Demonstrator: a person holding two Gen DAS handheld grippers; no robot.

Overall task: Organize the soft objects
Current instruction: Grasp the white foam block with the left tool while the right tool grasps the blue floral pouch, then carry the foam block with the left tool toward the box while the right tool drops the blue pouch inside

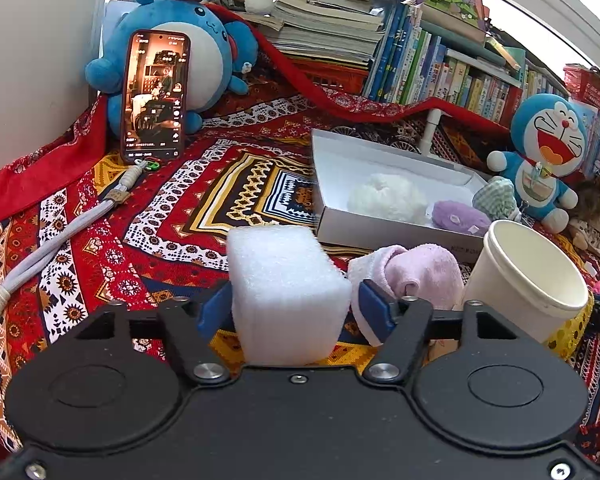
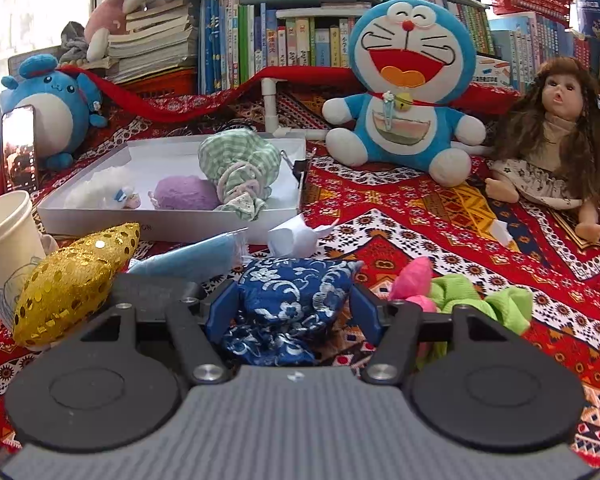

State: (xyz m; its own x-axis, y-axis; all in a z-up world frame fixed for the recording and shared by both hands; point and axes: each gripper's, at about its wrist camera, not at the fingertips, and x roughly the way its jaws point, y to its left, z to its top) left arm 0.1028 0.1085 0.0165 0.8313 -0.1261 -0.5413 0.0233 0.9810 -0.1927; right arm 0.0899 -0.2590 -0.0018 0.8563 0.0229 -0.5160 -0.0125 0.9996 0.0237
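Observation:
My left gripper point(image 1: 290, 306) is shut on a white foam block point(image 1: 286, 288), its blue fingers pressing both sides. A pink sock point(image 1: 420, 274) lies just right of it. The white box point(image 1: 328, 152) behind holds a white fluffy ball point(image 1: 386, 198) and a purple puff point(image 1: 460, 216). My right gripper point(image 2: 290, 306) has its blue fingers against both sides of a blue brocade pouch point(image 2: 296, 292) on the cloth. In the right wrist view the box point(image 2: 96, 220) also holds a green checked bundle point(image 2: 240, 168). A gold sequin pouch point(image 2: 72, 280), a pink piece point(image 2: 414, 276) and green cloth point(image 2: 496, 300) lie nearby.
A white paper cup point(image 1: 528, 280) stands right of the left gripper. A phone point(image 1: 156, 96) leans on a blue plush point(image 1: 188, 40). A Doraemon plush point(image 2: 404, 80), a doll point(image 2: 548, 136), a grey cord point(image 1: 56, 248) and stacked books point(image 1: 328, 20) surround the patterned cloth.

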